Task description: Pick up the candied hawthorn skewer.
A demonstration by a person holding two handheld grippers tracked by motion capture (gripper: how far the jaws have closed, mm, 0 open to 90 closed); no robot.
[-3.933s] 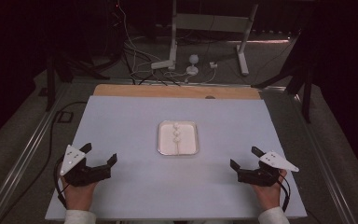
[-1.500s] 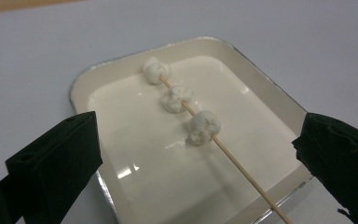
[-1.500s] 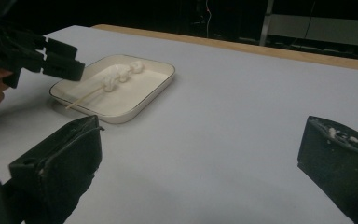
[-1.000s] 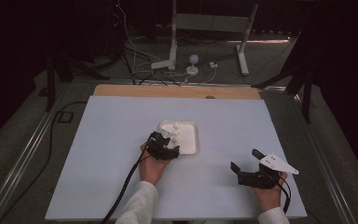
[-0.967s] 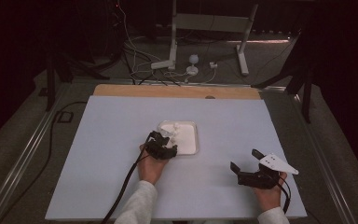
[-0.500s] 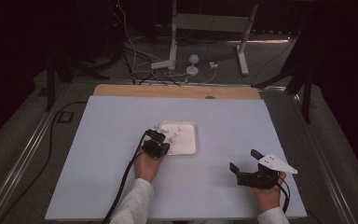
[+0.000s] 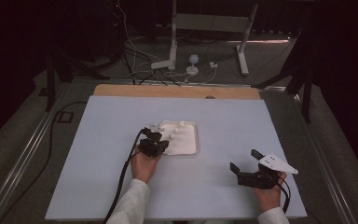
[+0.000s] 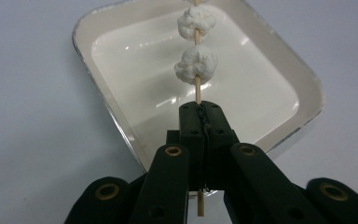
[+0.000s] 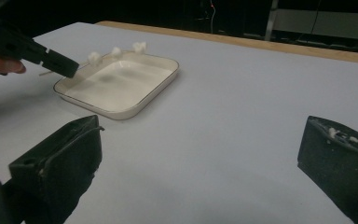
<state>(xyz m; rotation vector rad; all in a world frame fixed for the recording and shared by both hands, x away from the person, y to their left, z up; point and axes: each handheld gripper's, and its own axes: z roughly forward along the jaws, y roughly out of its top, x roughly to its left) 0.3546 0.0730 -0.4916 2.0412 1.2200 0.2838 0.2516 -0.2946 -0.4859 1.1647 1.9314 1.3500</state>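
**Skewer lifted from the tray**

Moving back from over the tray (image 7: 186,140), the left hand-held gripper (image 8: 204,122) is pinching the skewer (image 8: 196,42) by its bare stick, suggesting removal is underway. White lumps are sitting threaded along it, hanging above the tray's near corner. Right hand-held gripper (image 7: 246,166) is resting spread on the tabletop (image 7: 223,121).

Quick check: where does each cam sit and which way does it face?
High view: above the person's side, looking forward and down at the table; both forearms, left gripper, right gripper.
Left gripper view: on the left gripper, along its shut jaws clamping the skewer over the tray.
Right gripper view: on the right gripper, low across the table, between its open jaws.
Shared: all three views show tray and skewer.
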